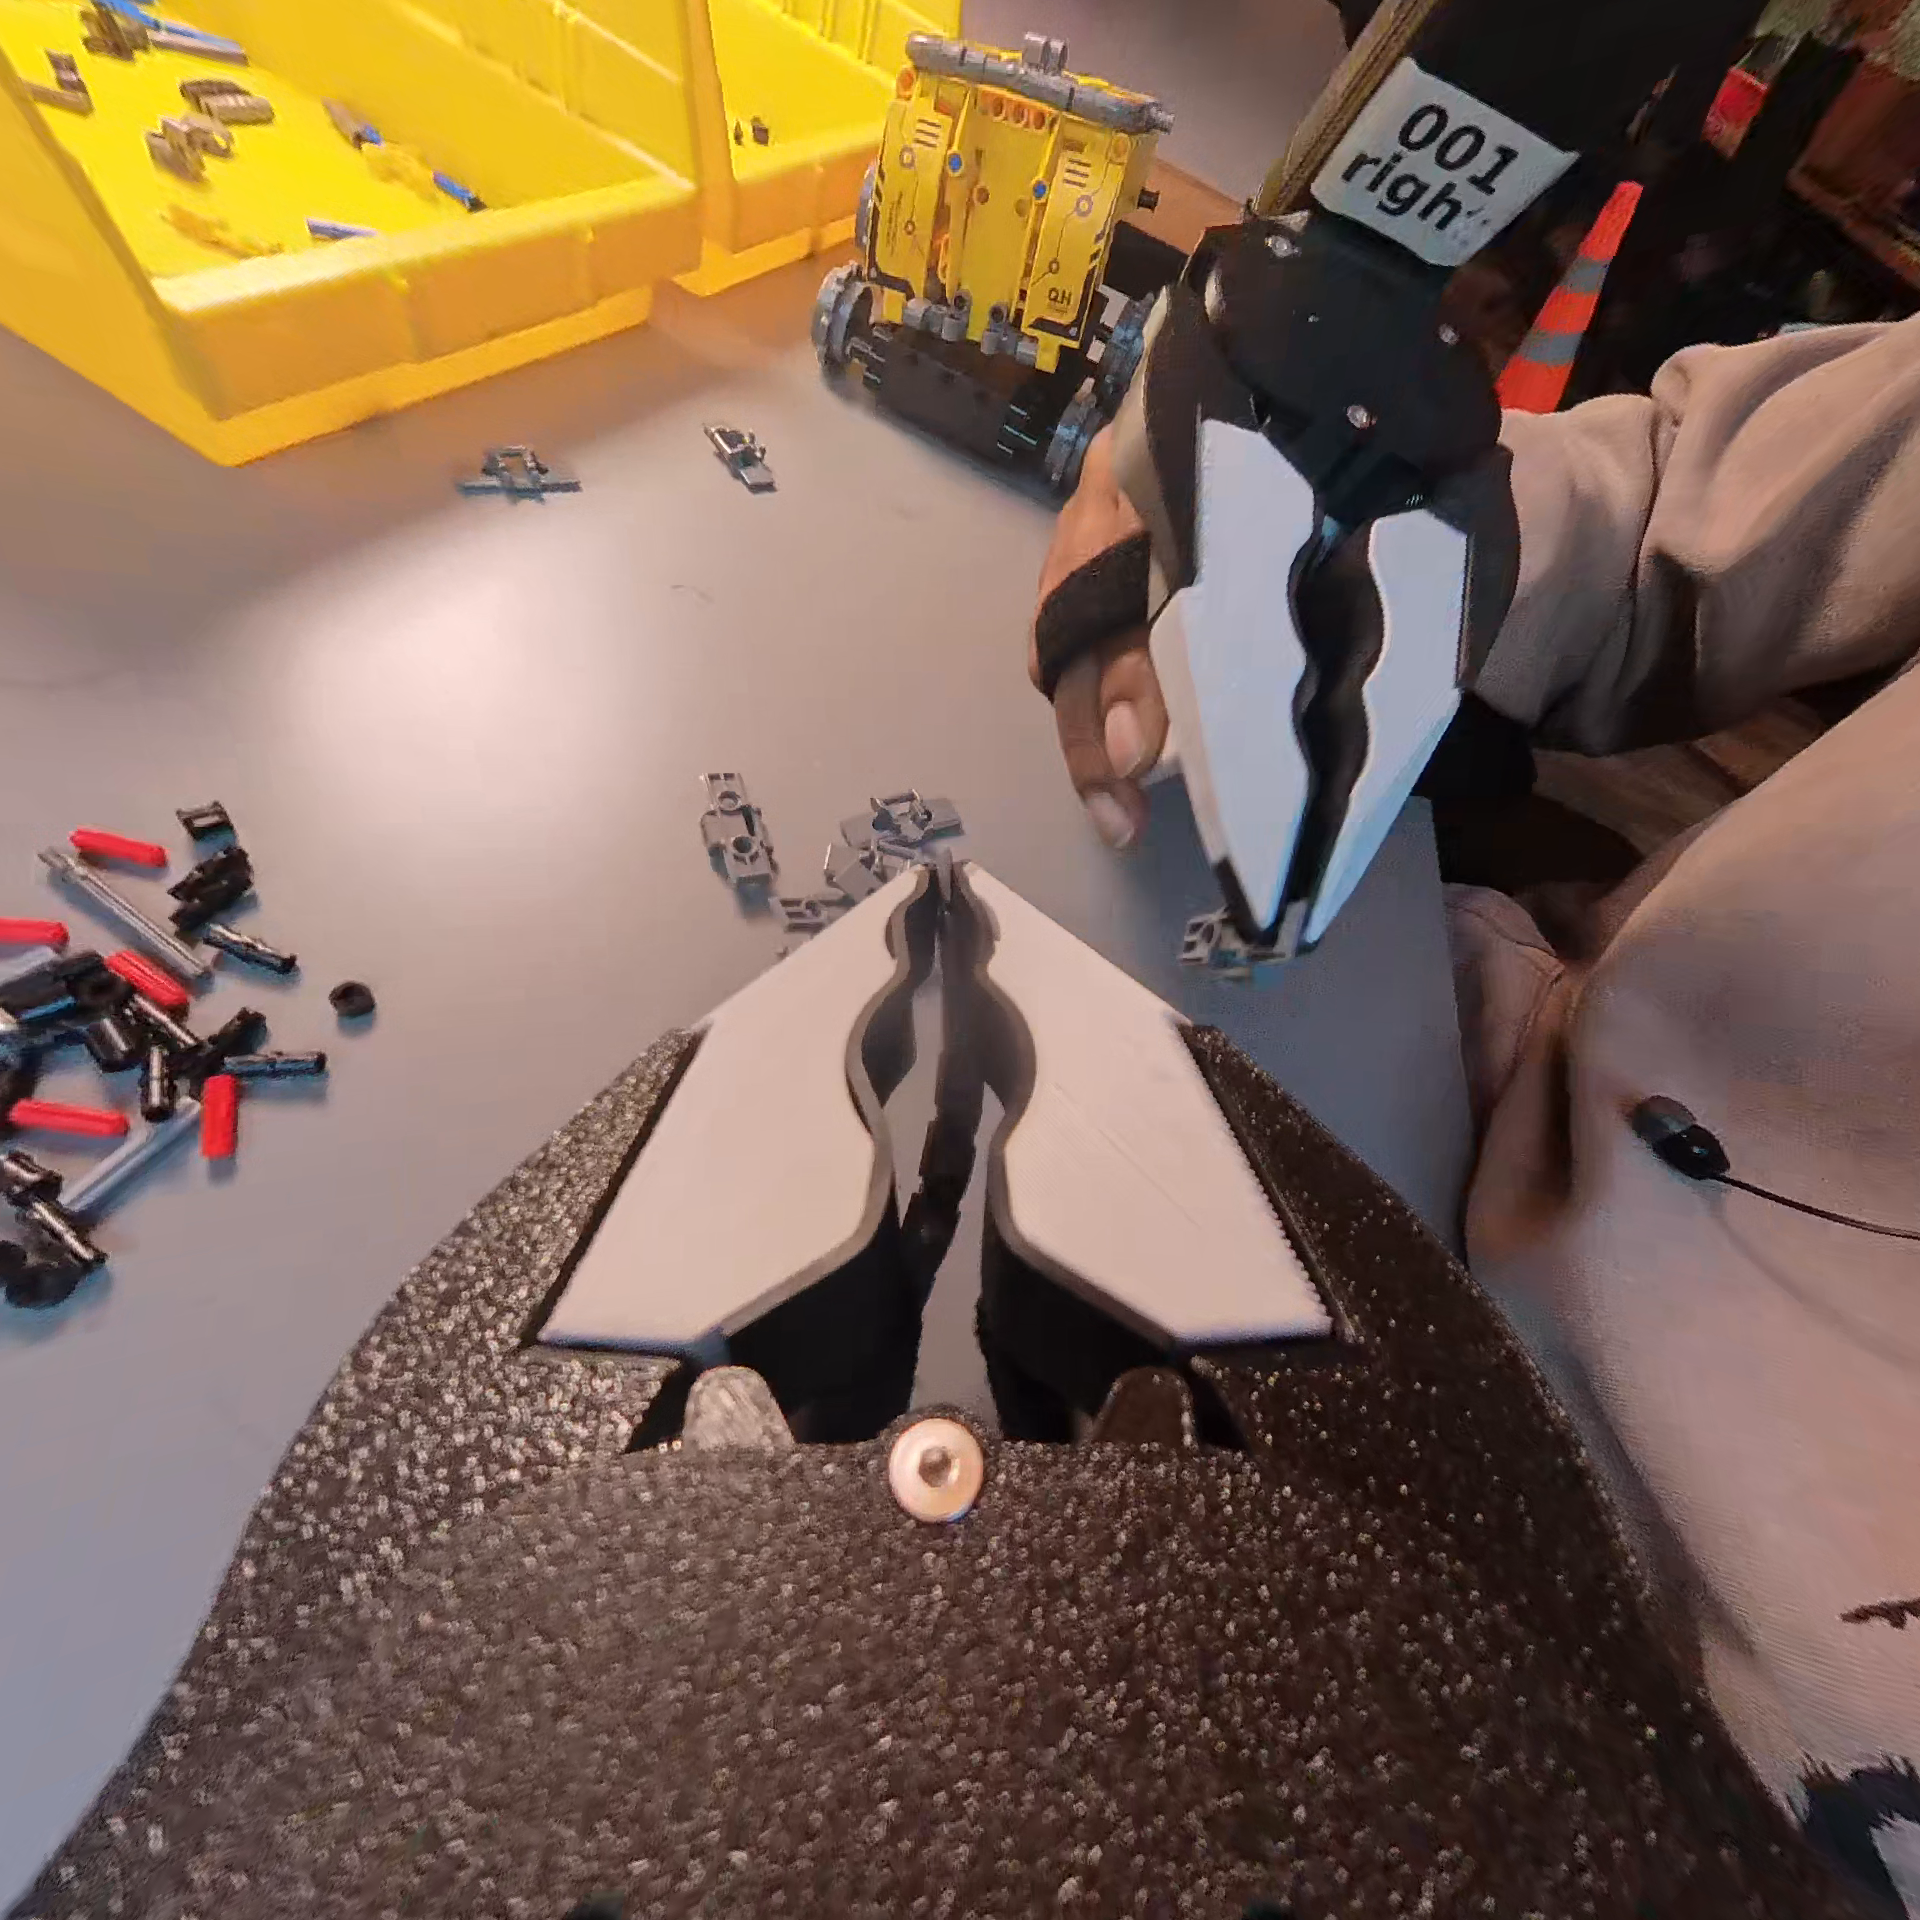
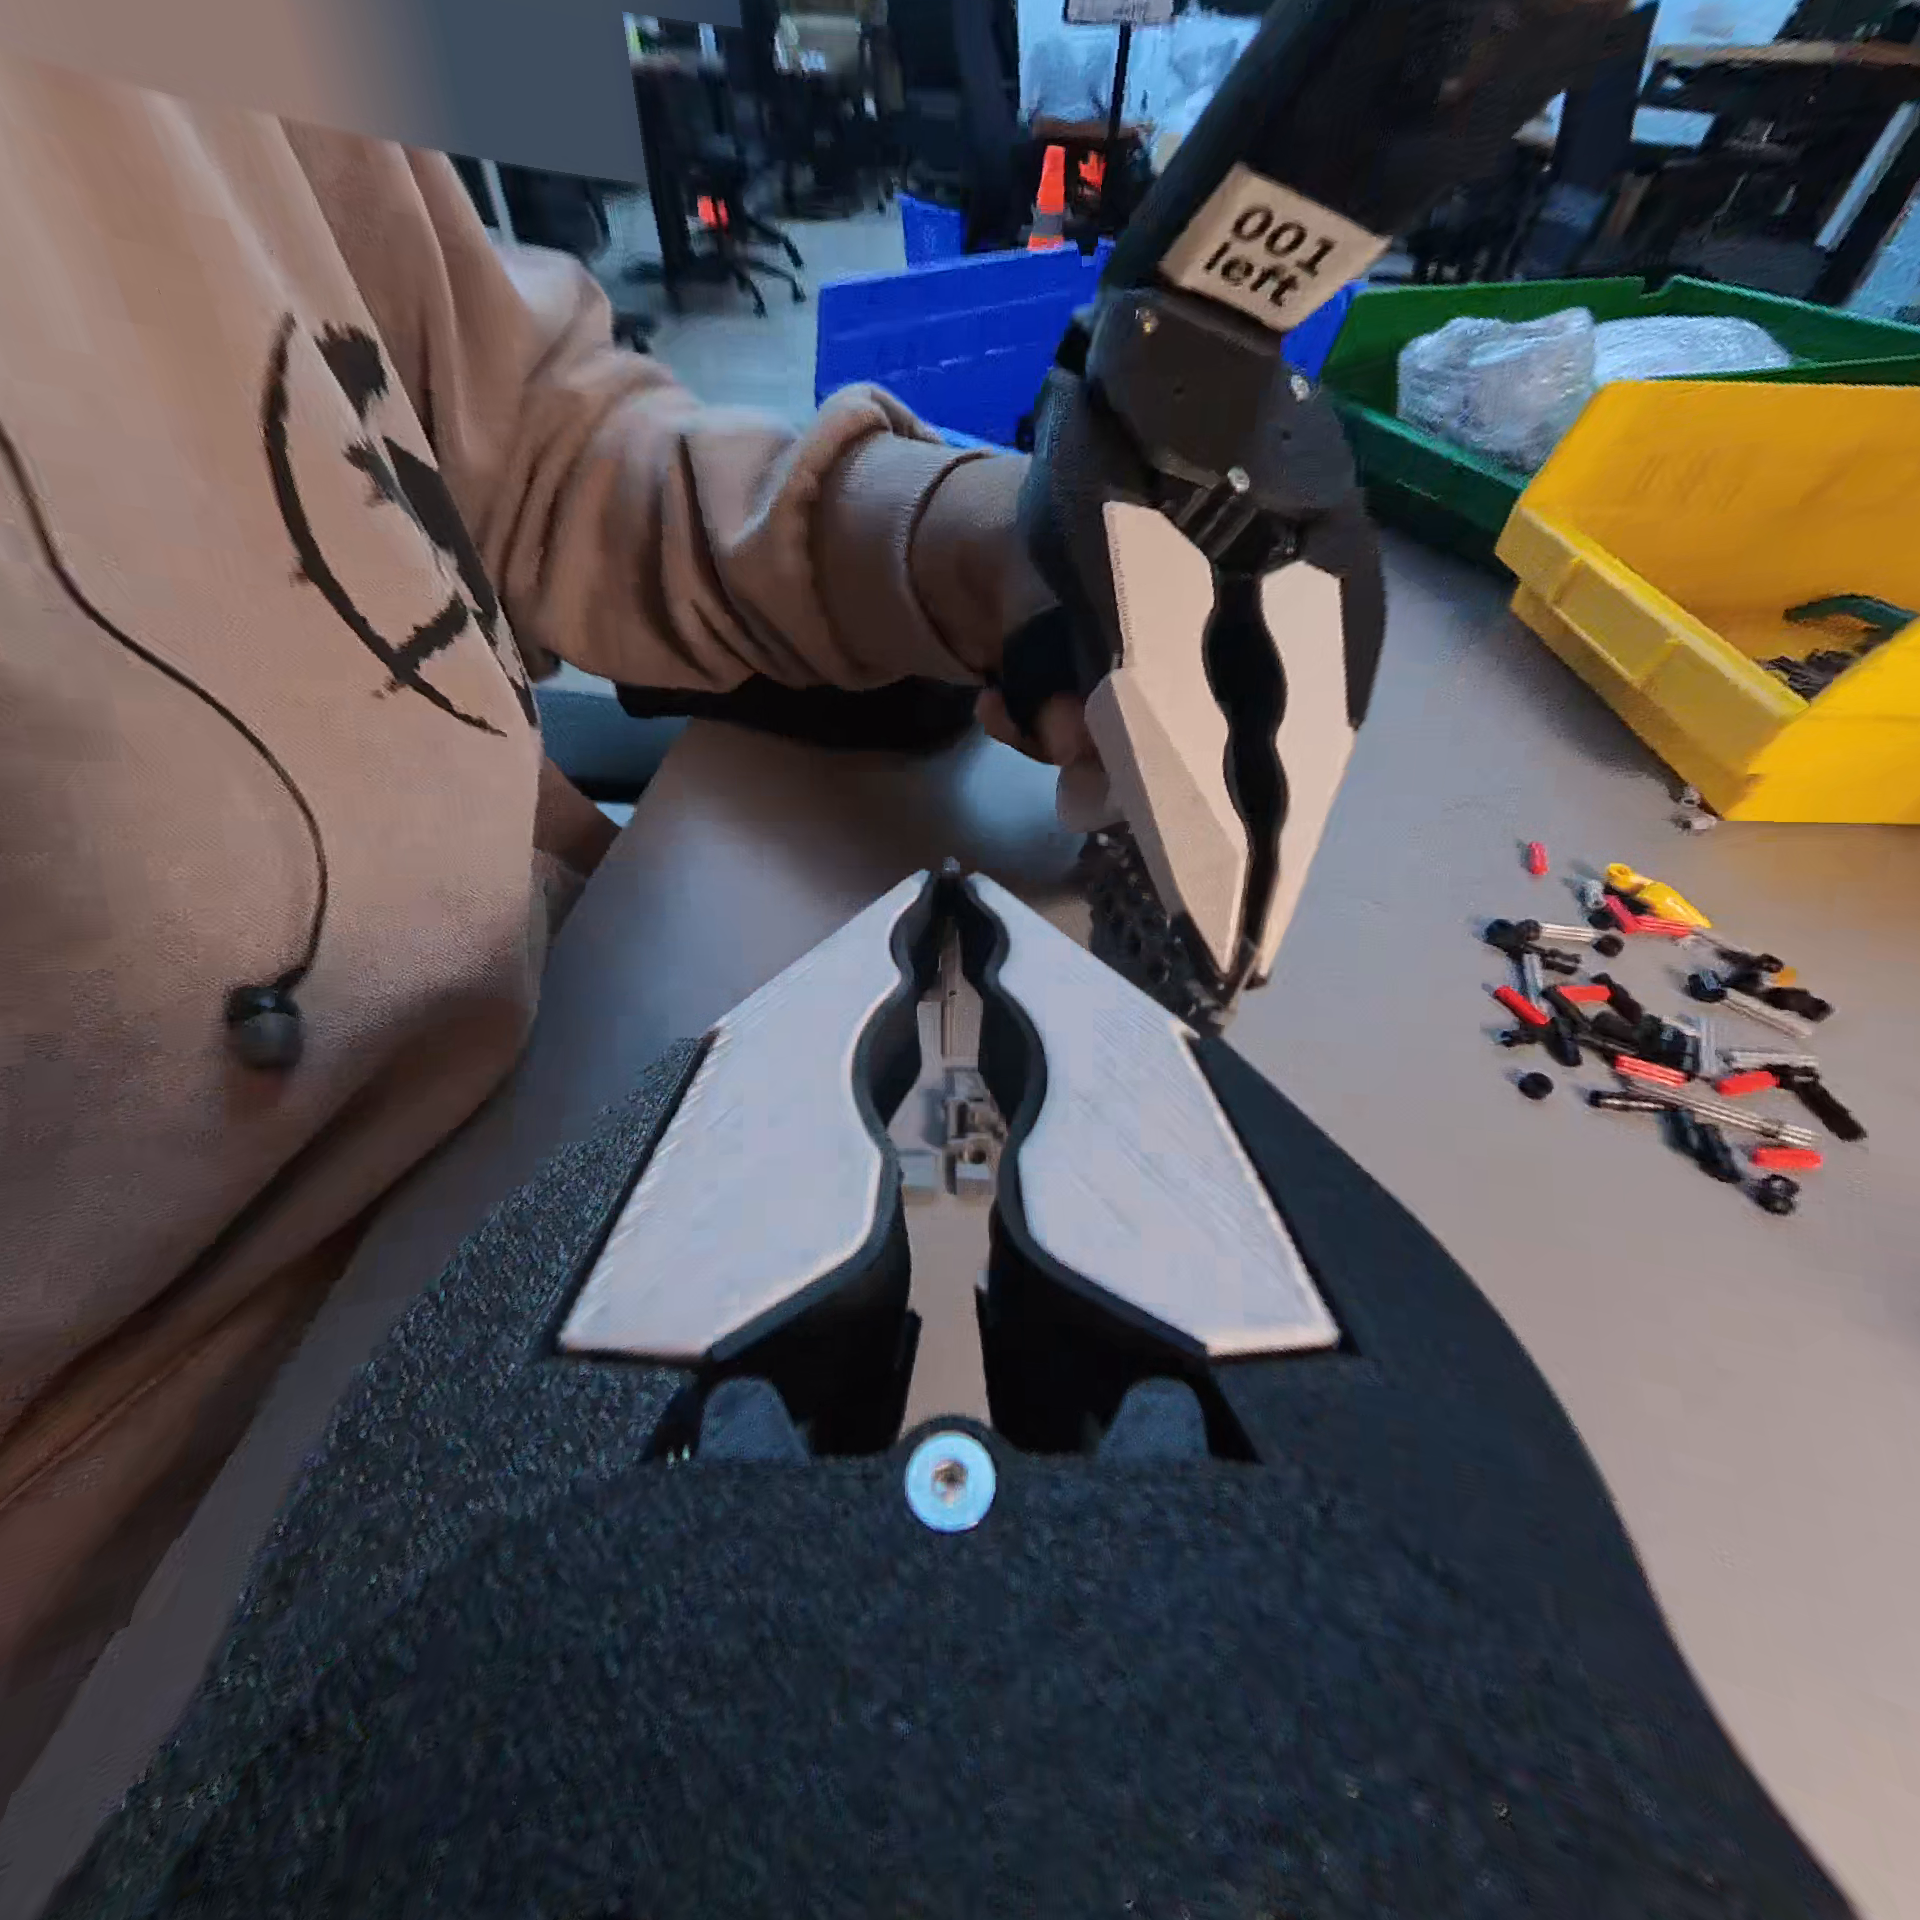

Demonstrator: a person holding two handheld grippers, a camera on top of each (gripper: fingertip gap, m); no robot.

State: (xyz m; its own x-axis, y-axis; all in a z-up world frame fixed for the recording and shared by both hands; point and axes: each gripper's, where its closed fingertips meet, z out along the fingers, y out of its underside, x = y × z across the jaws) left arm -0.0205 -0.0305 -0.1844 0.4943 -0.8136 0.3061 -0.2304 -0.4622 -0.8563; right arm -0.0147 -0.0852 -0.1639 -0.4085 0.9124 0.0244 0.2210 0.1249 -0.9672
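The left gripper [image 1: 943, 883] is clamped on a black ridged toy track strip [image 2: 1138, 930], its tip just above a cluster of small grey plastic links [image 1: 883, 831] near the grey table's [image 1: 416, 644] near edge. The right gripper [image 2: 948, 883] is closed on a grey plastic connector piece [image 2: 951, 1127], also visible at its tips [image 1: 1226, 935]. A judgement: keep both grips firm and bring the pieces together squarely. Black and red pins [image 1: 135, 1049] lie towards the left edge; the yellow brick vehicle [image 1: 997, 260] stands towards the far edge.
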